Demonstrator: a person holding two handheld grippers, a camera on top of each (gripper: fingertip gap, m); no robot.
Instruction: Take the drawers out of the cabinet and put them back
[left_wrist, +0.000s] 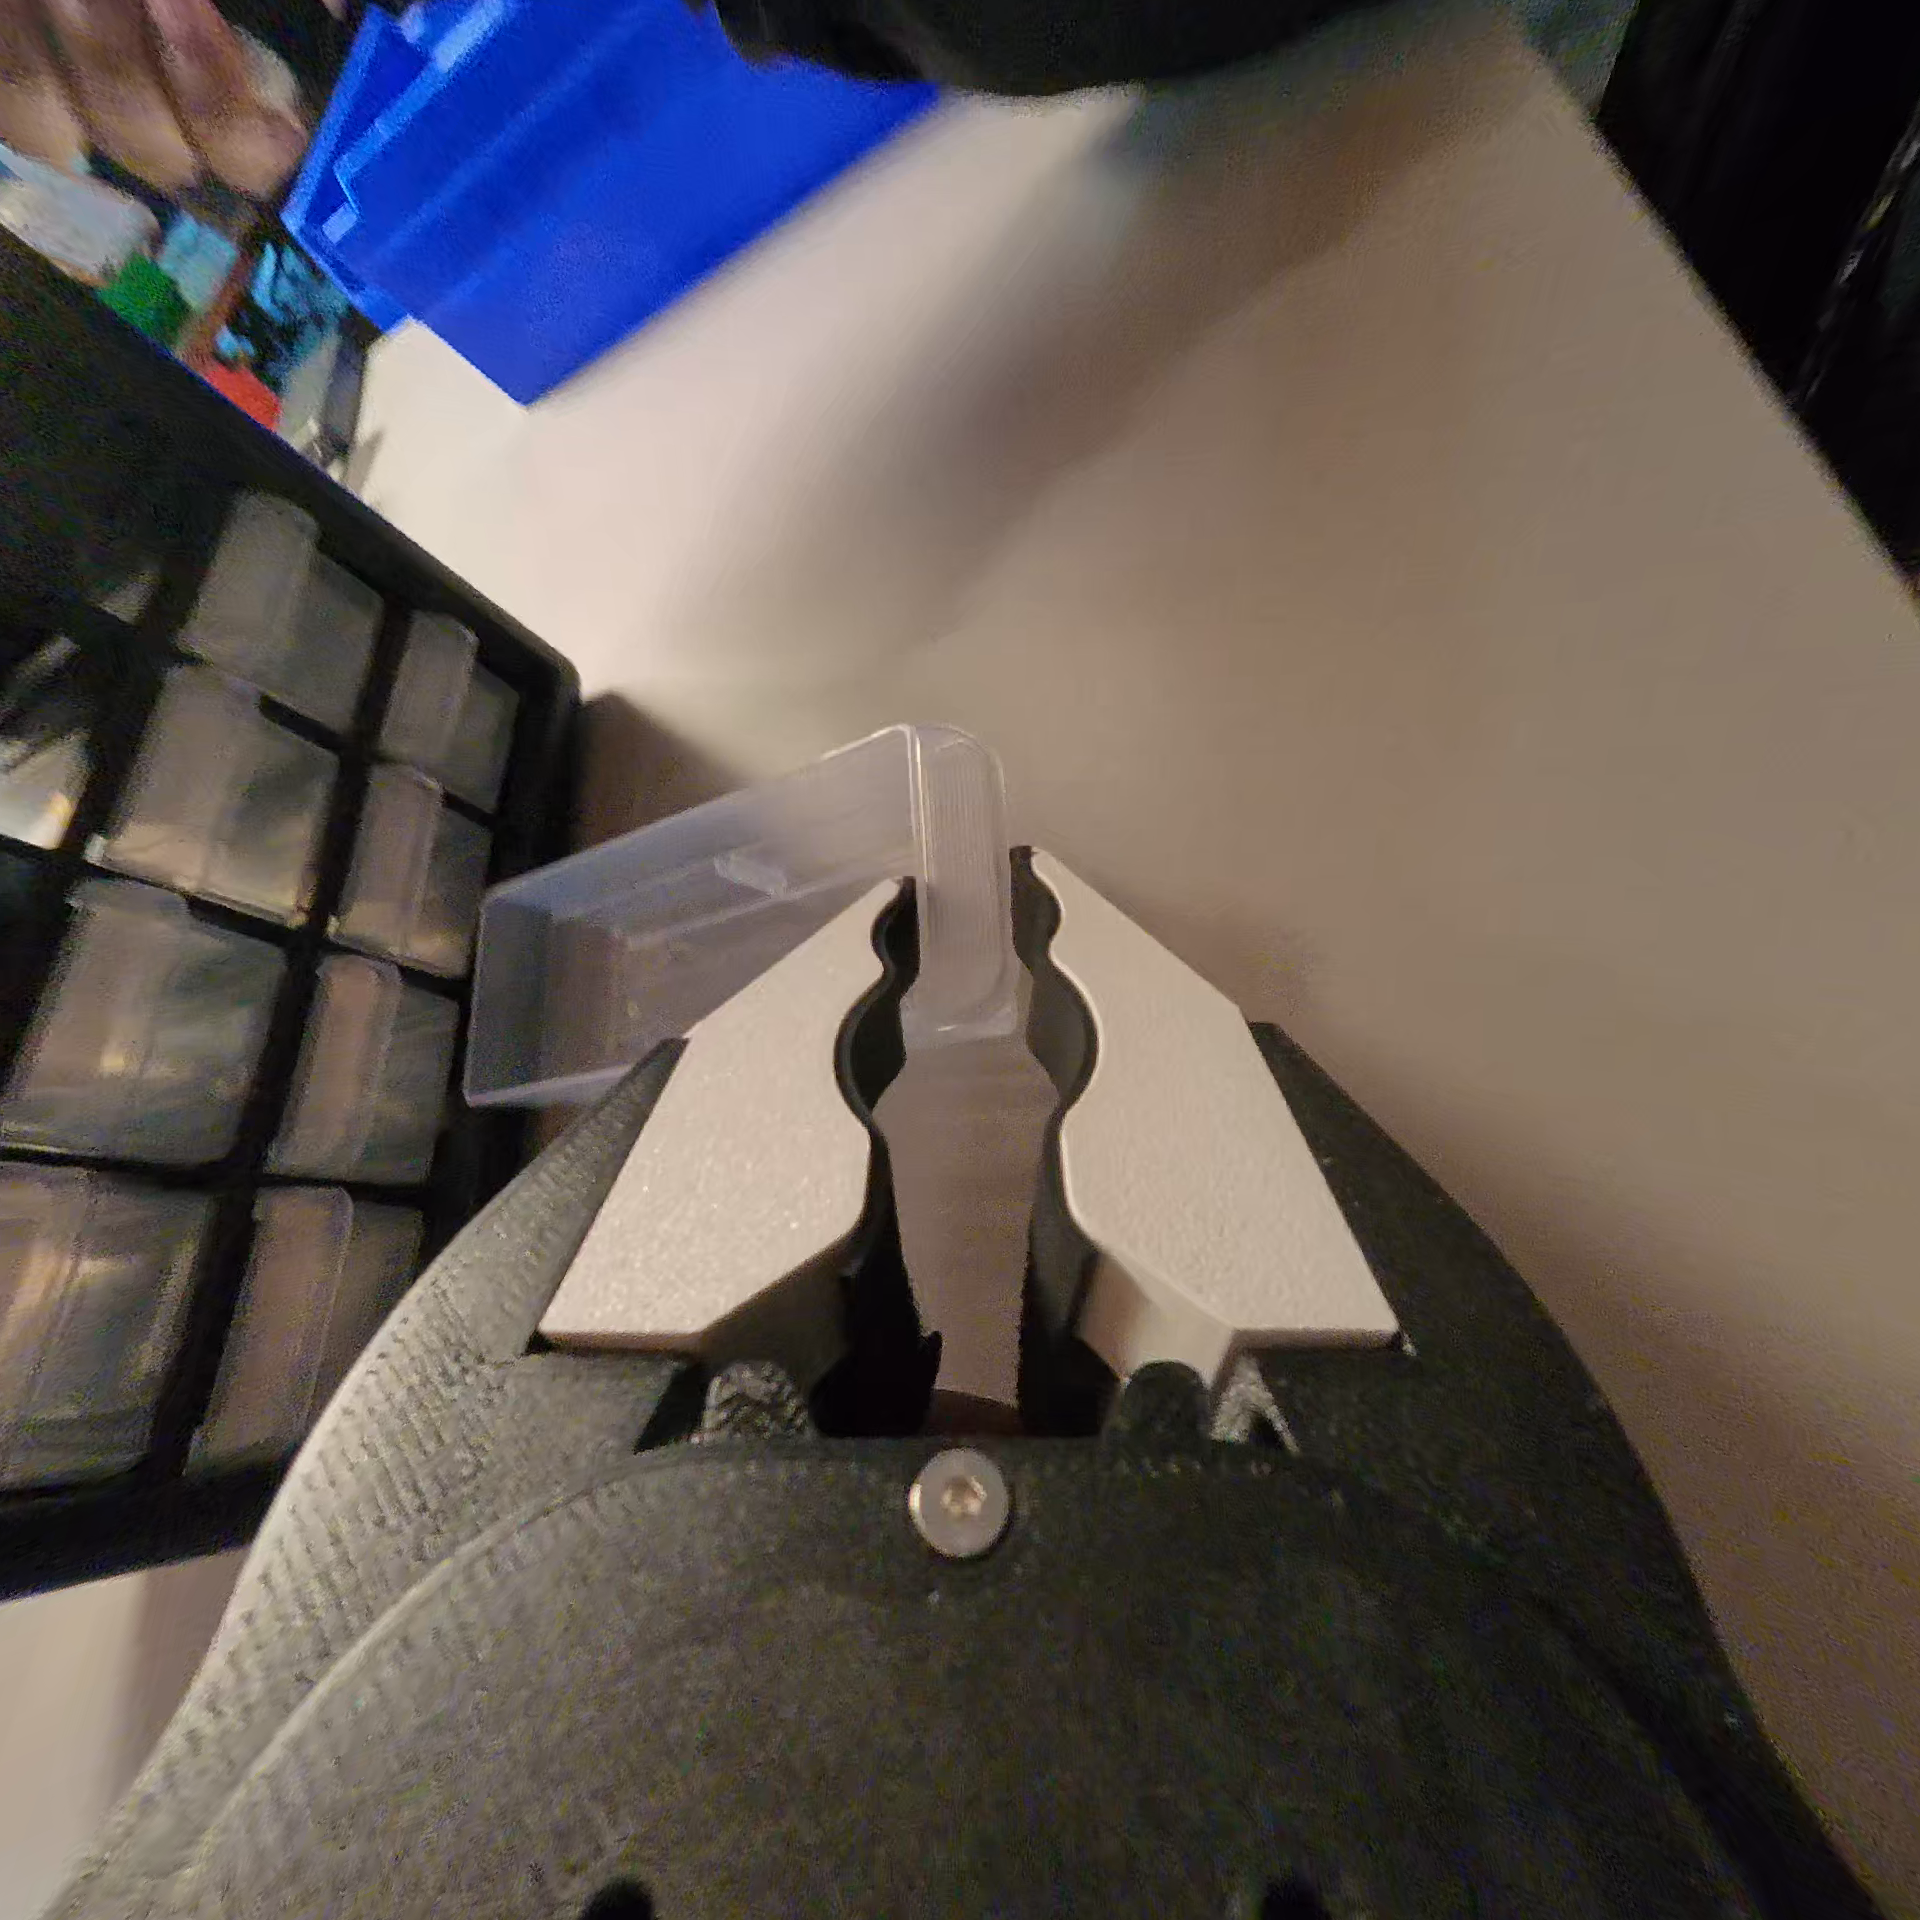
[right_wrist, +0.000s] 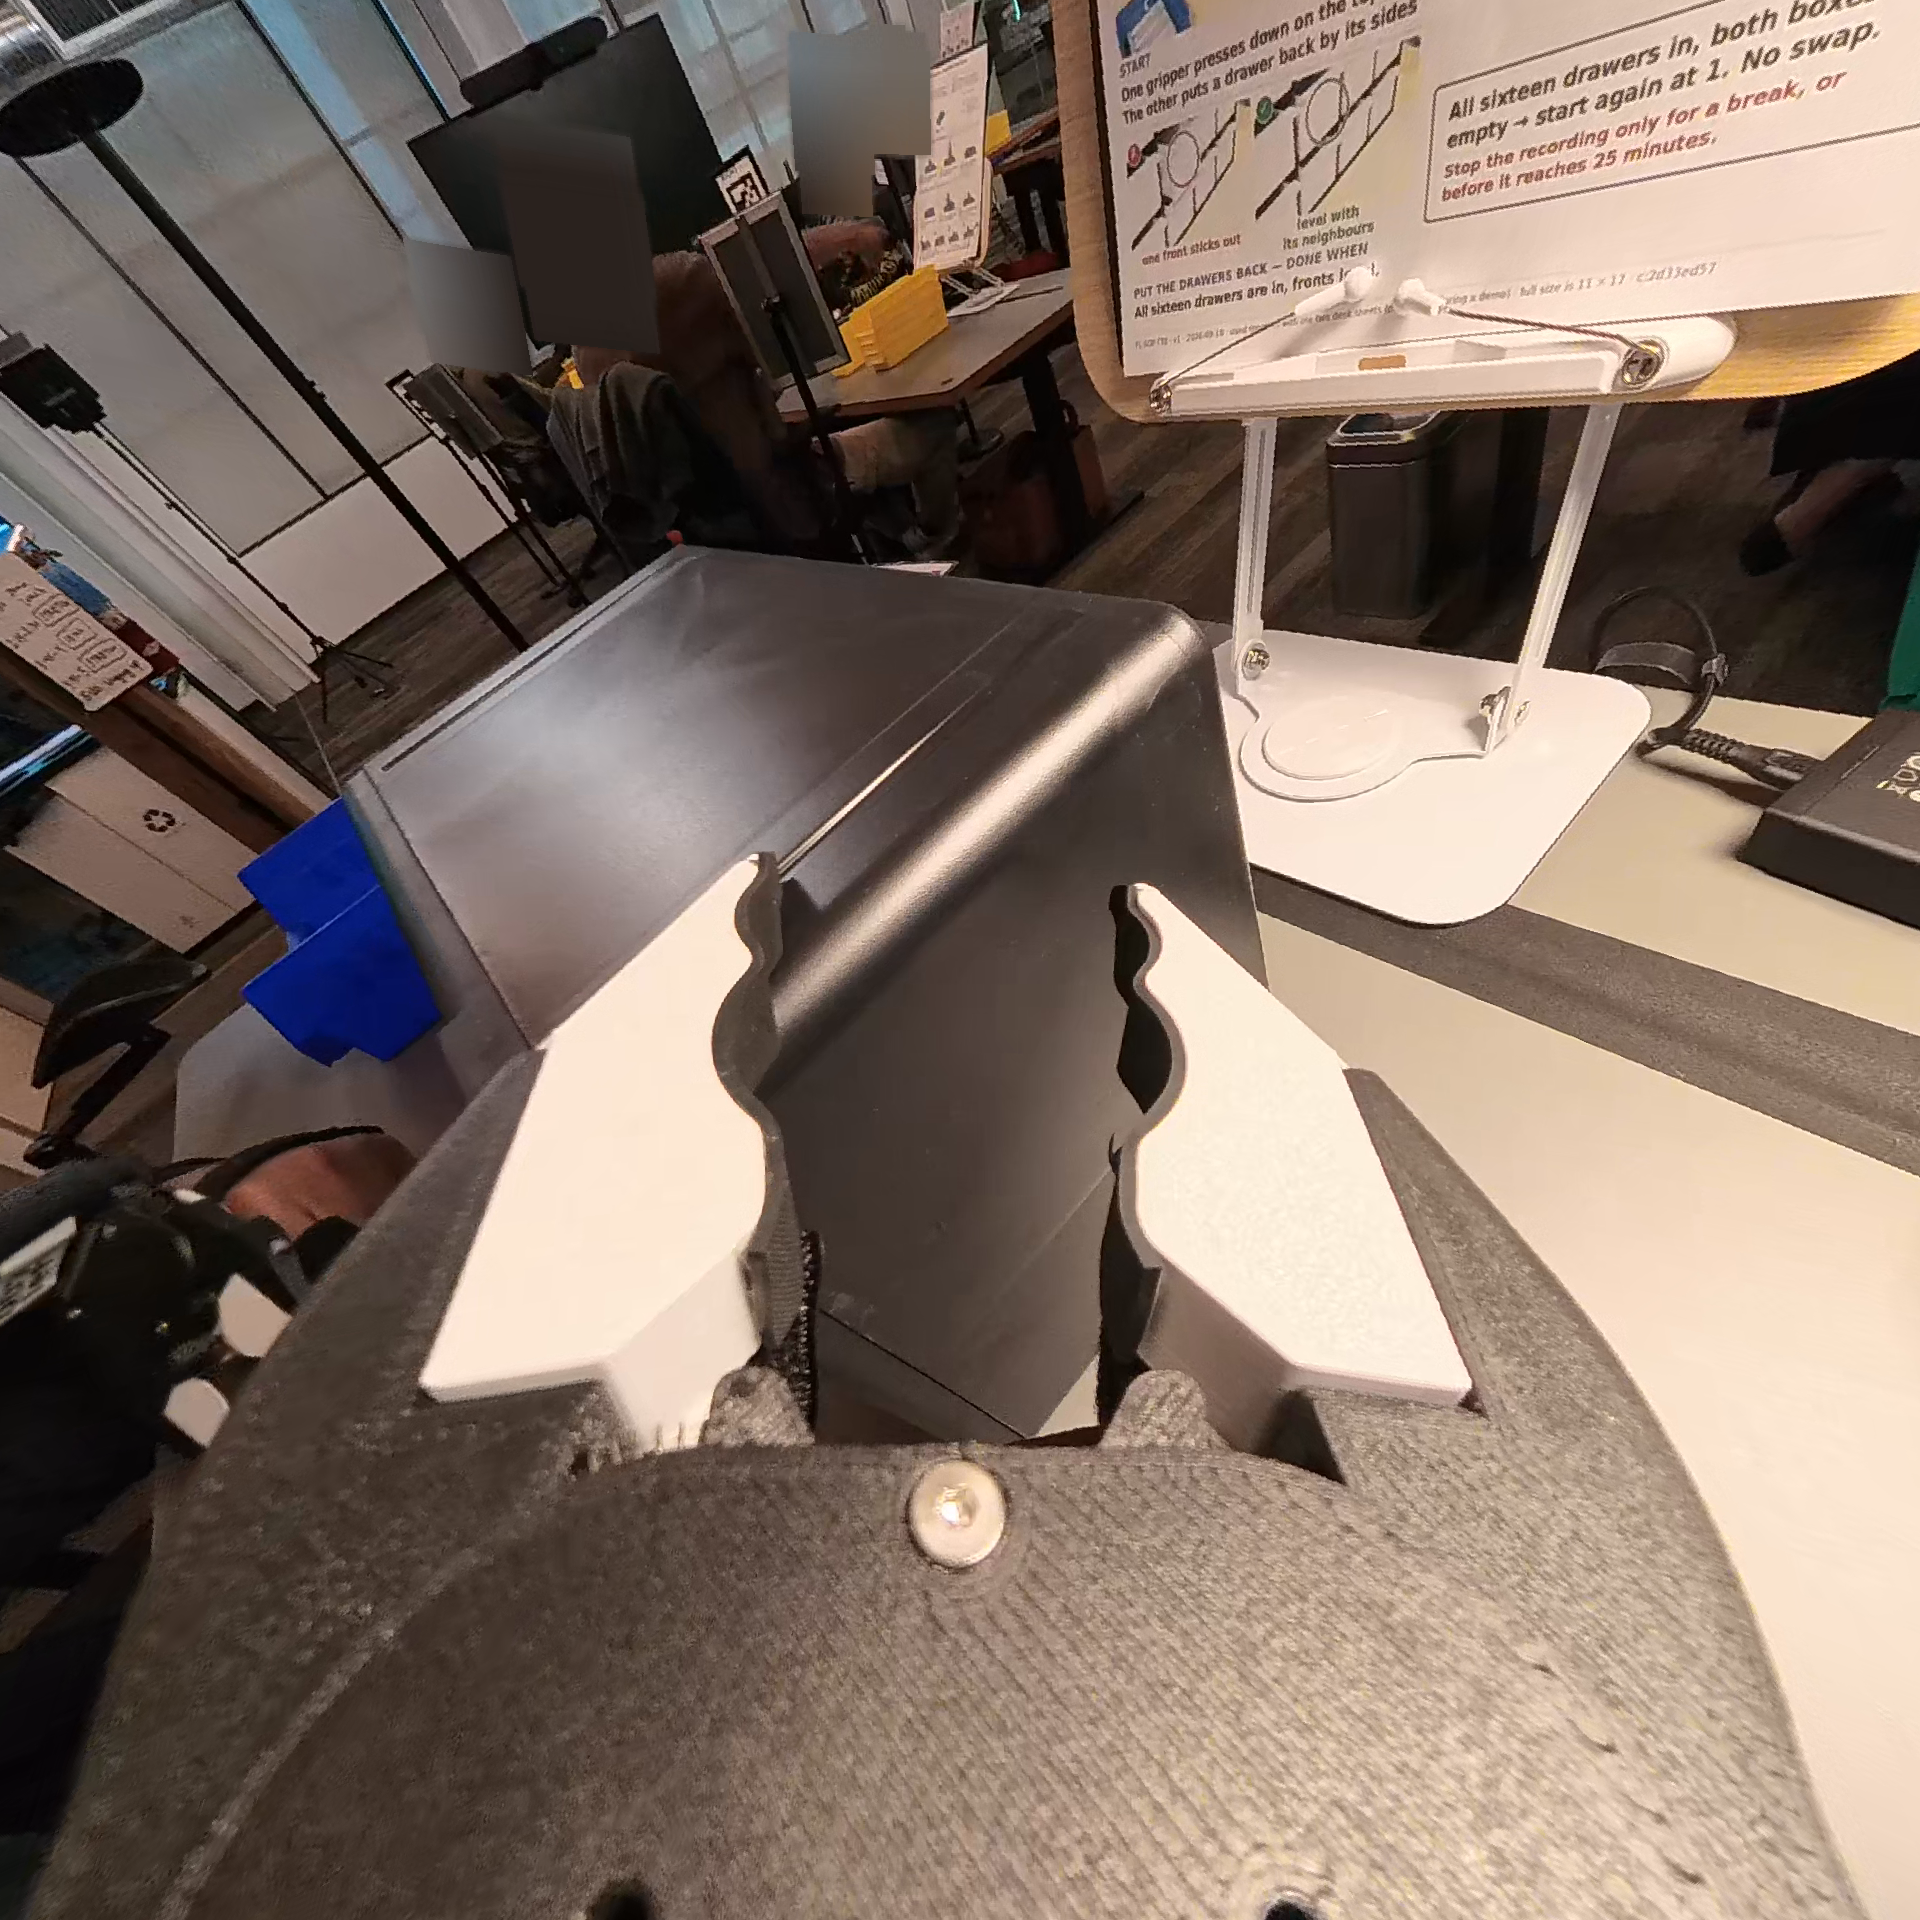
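Left gripper (left_wrist: 961, 935) clamps clear plastic drawer (left_wrist: 665, 935), empty inside.
Black cabinet (left_wrist: 260, 831) w/ translucent drawers just beside; right gripper (right_wrist: 945, 997) spread over cabinet top, grasping nothing.

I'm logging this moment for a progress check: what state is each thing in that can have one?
Clear drawer: out of the cabinet, tilted, gripped by its front tab.
Left claw: closed on the drawer's tab.
Right claw: open, over the cabinet's top, gripping nothing.
Black cabinet: upright on the table; the visible slots hold drawers.
Blue bin: on the table, contents not visible.
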